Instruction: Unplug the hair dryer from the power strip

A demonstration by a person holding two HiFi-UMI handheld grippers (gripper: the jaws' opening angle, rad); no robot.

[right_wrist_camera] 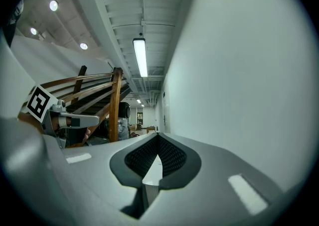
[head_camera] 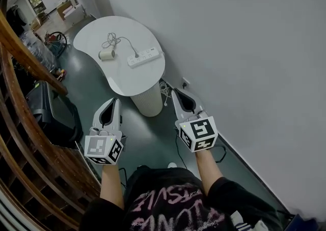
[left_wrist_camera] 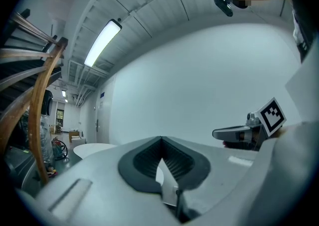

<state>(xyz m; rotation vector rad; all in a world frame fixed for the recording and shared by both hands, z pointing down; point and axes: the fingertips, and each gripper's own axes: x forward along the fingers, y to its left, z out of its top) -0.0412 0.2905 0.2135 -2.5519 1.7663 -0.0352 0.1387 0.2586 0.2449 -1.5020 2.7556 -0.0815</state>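
Observation:
A small white hair dryer (head_camera: 106,54) lies on the round white table (head_camera: 127,80) far ahead of me. Its cord (head_camera: 114,39) loops behind it and runs to a white power strip (head_camera: 144,57) near the table's right edge, where it is plugged in. My left gripper (head_camera: 113,100) and right gripper (head_camera: 175,91) are held side by side in front of my body, well short of the table. Both point towards it, jaws closed together and holding nothing. The left gripper view shows shut jaws at the gripper (left_wrist_camera: 160,138), and so does the right gripper (right_wrist_camera: 158,134).
A wooden stair railing (head_camera: 20,57) curves along the left. A black case (head_camera: 56,113) sits on the floor beside it. A plain white wall (head_camera: 244,47) runs along the right, with a wall socket (head_camera: 184,82) and cables near the table's base.

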